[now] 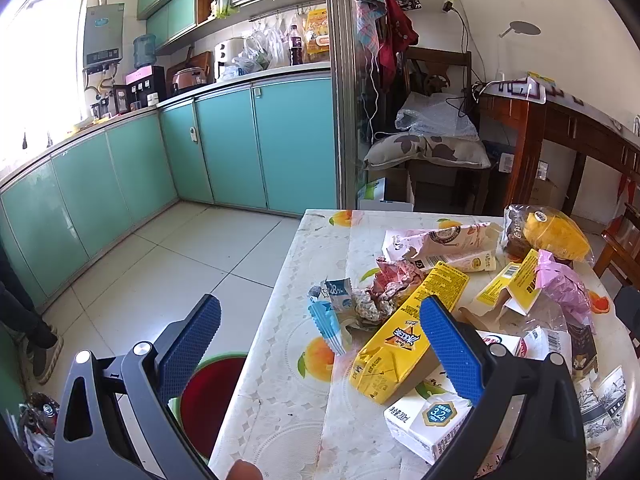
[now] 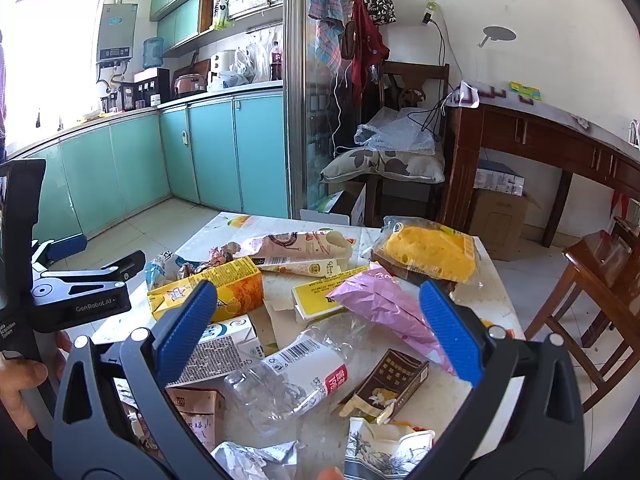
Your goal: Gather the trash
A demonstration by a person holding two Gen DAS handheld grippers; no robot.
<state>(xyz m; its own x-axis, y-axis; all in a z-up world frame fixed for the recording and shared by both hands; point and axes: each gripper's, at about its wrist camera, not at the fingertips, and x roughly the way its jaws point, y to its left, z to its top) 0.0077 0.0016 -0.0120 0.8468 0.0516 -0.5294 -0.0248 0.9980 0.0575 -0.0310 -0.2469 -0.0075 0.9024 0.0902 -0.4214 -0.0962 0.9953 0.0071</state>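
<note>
Both my left gripper (image 1: 320, 334) and right gripper (image 2: 318, 322) hang spread and empty over the littered table (image 1: 280, 360) (bin (image 1: 212, 396) beside it), approach step; next, closing on the yellow carton (image 1: 404, 344).

The left wrist view is being aimed from the table's (image 1: 280, 360) left edge, low and close, past the floor toward the teal cabinets (image 1: 264, 140). The right wrist view is being held nearer over the litter, facing the same way. The yellow carton (image 1: 404, 340) (image 2: 208, 292), cabinets and the cushioned chair (image 1: 428, 152) (image 2: 384, 164) are being shared by both.
</note>
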